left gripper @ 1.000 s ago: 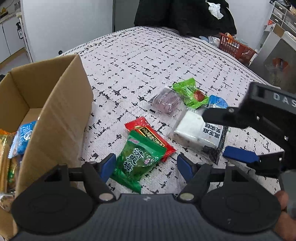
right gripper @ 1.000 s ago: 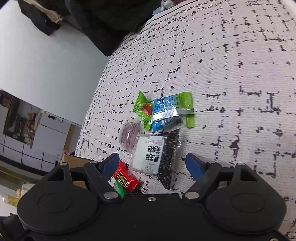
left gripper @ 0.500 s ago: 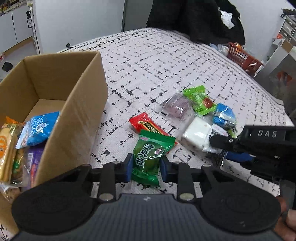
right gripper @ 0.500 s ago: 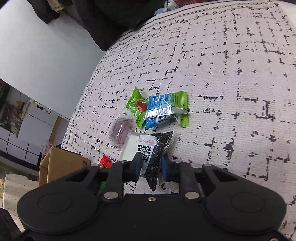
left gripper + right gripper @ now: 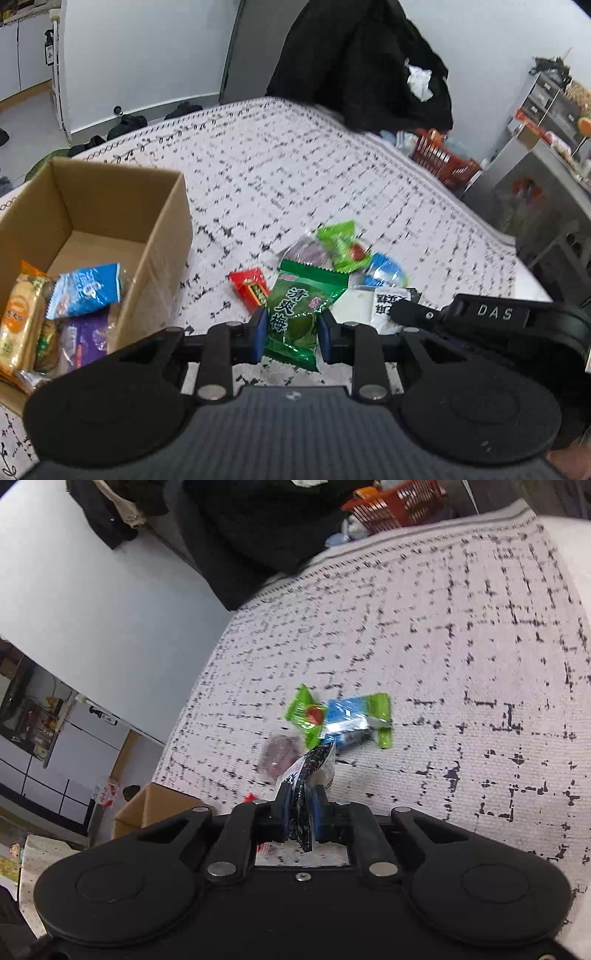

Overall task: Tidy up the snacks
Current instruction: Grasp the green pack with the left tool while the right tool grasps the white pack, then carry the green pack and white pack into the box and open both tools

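Left gripper (image 5: 289, 334) pinches the green plum packet (image 5: 299, 314); right gripper (image 5: 300, 821) is closing on the black-and-white packet (image 5: 308, 771) (pads pressing) — cardboard box (image 5: 155, 258) near left, open bedspread (image 5: 461, 646) beyond.

We see a bed (image 5: 295, 177) under a white cover with broken black grid lines. At its far end a heap of black clothing (image 5: 362, 62) leans on the white wall, and beside it stands an orange plastic basket (image 5: 443, 162). To the right is a grey metal cabinet (image 5: 546, 192)

"DAS" on right tongs (image 5: 436, 325); "清爽梅", seemingly, on green packet (image 5: 299, 314)
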A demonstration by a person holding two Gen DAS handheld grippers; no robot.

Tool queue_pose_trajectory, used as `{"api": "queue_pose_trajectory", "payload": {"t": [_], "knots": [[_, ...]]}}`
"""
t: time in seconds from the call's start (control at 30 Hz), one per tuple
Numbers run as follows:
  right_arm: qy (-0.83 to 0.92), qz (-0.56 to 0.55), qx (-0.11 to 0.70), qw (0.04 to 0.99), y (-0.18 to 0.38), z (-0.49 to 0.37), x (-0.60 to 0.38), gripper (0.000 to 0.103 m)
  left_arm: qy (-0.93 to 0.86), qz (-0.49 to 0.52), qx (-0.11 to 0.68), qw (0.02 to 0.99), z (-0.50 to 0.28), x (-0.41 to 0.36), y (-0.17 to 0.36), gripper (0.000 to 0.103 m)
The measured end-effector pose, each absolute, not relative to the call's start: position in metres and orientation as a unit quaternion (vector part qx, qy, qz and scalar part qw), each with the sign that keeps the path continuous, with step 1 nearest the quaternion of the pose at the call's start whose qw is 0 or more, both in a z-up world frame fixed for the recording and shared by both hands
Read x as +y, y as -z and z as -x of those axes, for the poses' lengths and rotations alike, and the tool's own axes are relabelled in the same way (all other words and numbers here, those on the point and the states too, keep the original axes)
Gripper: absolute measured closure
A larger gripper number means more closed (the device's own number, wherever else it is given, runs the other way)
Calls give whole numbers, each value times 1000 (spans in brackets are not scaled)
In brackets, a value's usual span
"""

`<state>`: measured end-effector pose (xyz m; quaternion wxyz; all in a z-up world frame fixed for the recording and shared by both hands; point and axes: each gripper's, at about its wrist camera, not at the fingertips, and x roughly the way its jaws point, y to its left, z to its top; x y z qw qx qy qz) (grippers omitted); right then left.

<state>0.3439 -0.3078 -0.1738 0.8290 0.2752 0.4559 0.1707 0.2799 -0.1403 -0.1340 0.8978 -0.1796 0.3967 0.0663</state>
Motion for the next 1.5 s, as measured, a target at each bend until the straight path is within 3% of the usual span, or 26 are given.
{"api": "queue_pose_trajectory", "payload": {"t": [0.67, 1.5], "knots": [[-221, -245, 420, 845, 105, -323, -246, 93, -108, 217, 331, 912, -254, -74, 77, 76], [-235, -194, 428, 851, 90, -313, -136, 93, -138, 310, 338, 878, -236, 33, 99, 76]]}}
